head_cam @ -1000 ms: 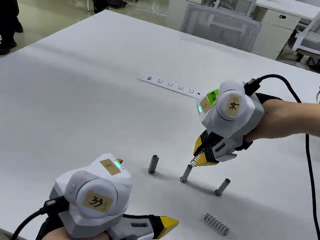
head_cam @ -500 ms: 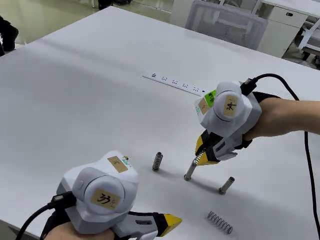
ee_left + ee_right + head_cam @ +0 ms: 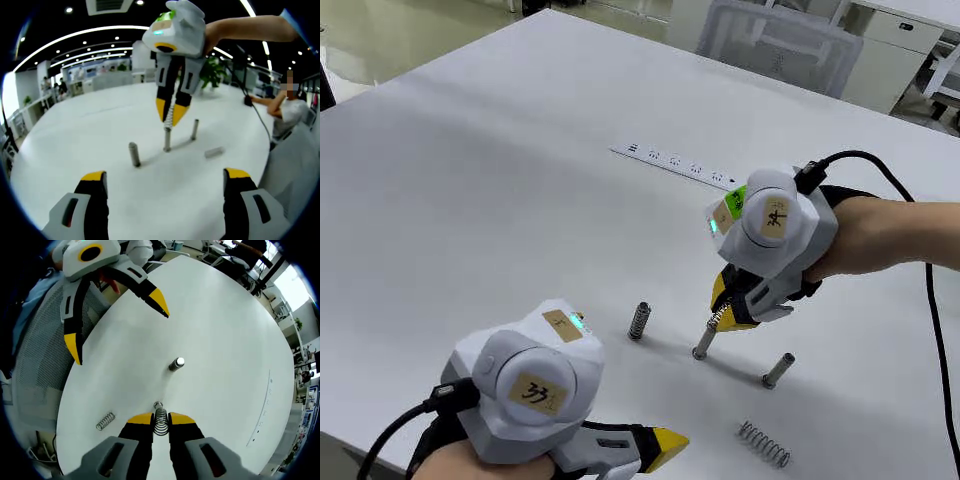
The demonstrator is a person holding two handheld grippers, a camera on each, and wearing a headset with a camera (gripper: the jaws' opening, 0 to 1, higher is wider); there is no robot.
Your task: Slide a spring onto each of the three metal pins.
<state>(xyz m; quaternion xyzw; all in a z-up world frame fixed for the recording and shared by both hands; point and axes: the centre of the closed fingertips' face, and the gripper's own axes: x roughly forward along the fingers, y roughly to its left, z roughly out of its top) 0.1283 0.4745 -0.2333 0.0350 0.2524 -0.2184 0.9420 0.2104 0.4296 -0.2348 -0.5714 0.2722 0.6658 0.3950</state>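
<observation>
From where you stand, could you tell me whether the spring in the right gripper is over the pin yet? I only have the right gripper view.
Observer: In the left gripper view, the held spring in the right gripper sits almost wholly above the middle pin, with only its lower end at the tip.
Operator: Thanks. Where is the third pin?
Observer: In the head view, a bare pin stands right of the middle one.
Operator: And the pin ahead of me?
Observer: A fitted spring already sits round that left pin.

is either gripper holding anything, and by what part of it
The right gripper holds a spring, jaws pinching its upper coils, lower end at the middle pin's top. The left gripper is open, holding nothing.
</observation>
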